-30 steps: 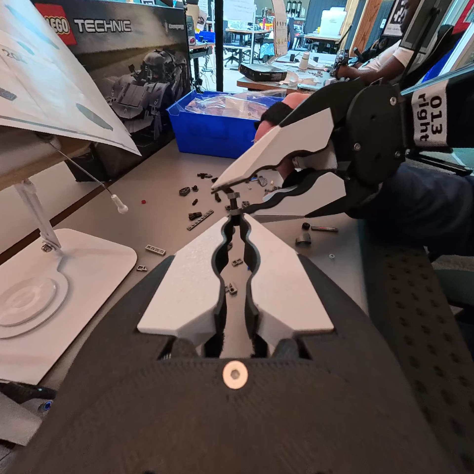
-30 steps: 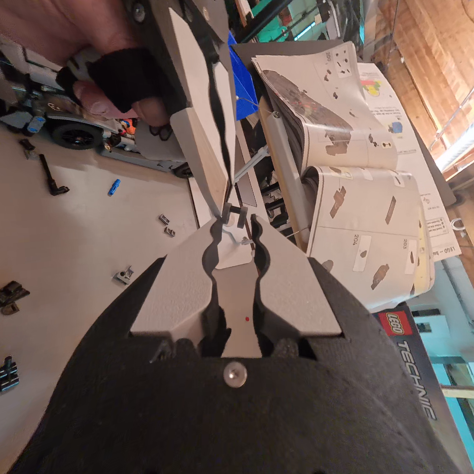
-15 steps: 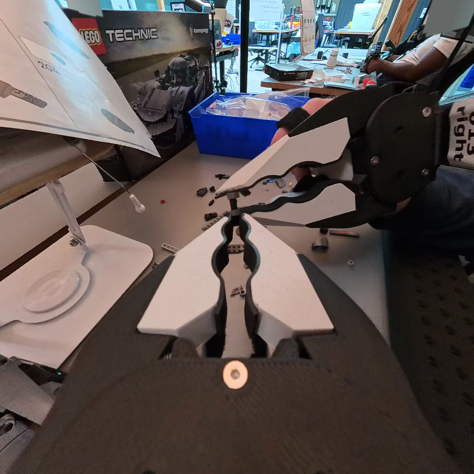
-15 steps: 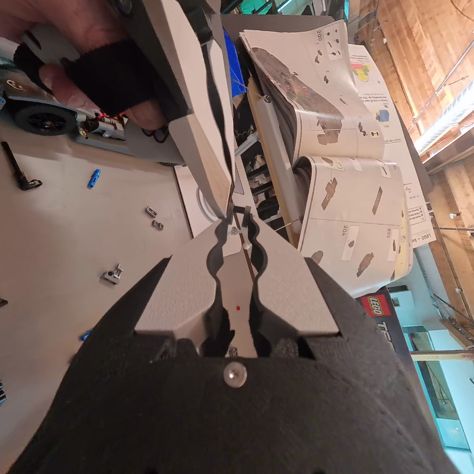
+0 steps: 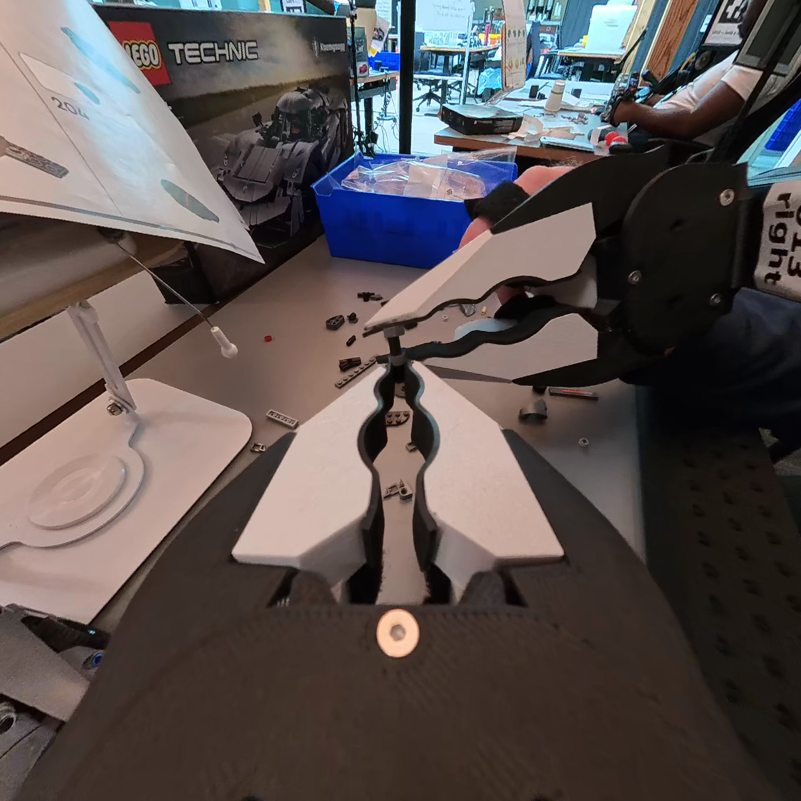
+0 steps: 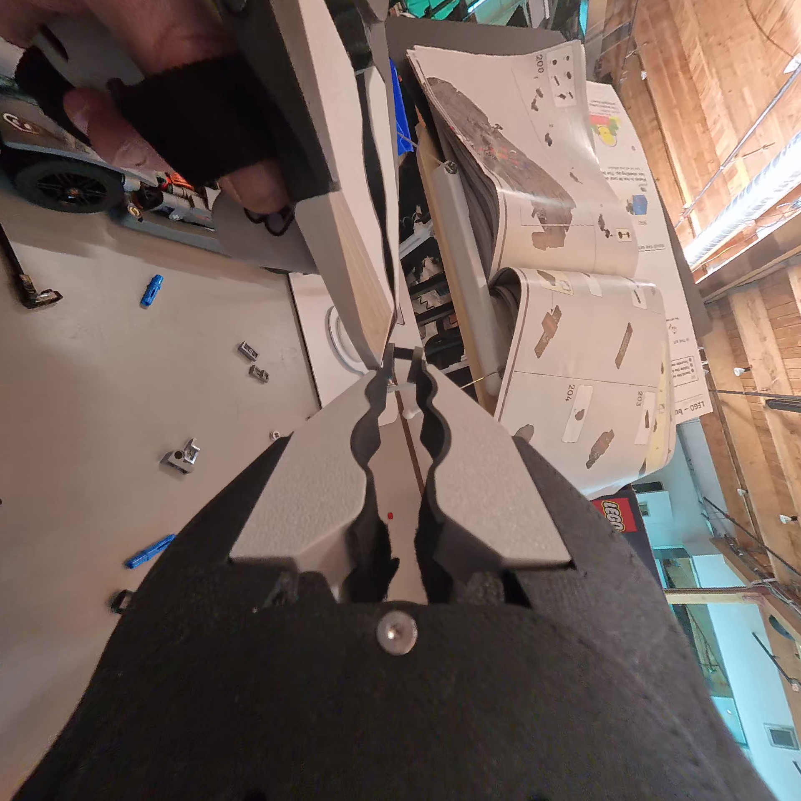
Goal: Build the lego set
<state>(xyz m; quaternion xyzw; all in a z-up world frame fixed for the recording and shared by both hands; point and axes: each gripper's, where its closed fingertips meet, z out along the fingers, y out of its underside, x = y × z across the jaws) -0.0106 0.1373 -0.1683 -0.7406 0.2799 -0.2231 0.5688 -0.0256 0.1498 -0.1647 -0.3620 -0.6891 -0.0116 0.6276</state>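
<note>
I'm pinching a small black axle with grey end bushes (image 5: 394, 346) between my left gripper (image 5: 396, 368) & right gripper (image 5: 381, 342), both narrow, steadying it mid-air above the grey table (image 5: 281, 359) for assembly.

A white stand base (image 5: 173, 437) lay flat on the grey surface (image 5: 294, 303), left of the left hand-held gripper (image 5: 396, 368). A slim post (image 5: 97, 346) leaned up from it, and a thin wire w/ a white tip (image 5: 225, 346) hung btwn post and gripper. Straight ahead, farther off, sat a blue bin (image 5: 390, 234) holding clear plastic bags (image 5: 416, 177). Right of the gripper lay a dark perforated mat (image 5: 715, 542). In the bkgd a wooden desk (image 5: 498, 145) carried a black box (image 5: 481, 119) and a white cup (image 5: 557, 93), w/ a seated person's arm (image 5: 676, 106) by it. Wood panelling (image 6: 693, 108) ran right of the right hand-held gripper (image 6: 401, 368).
</note>
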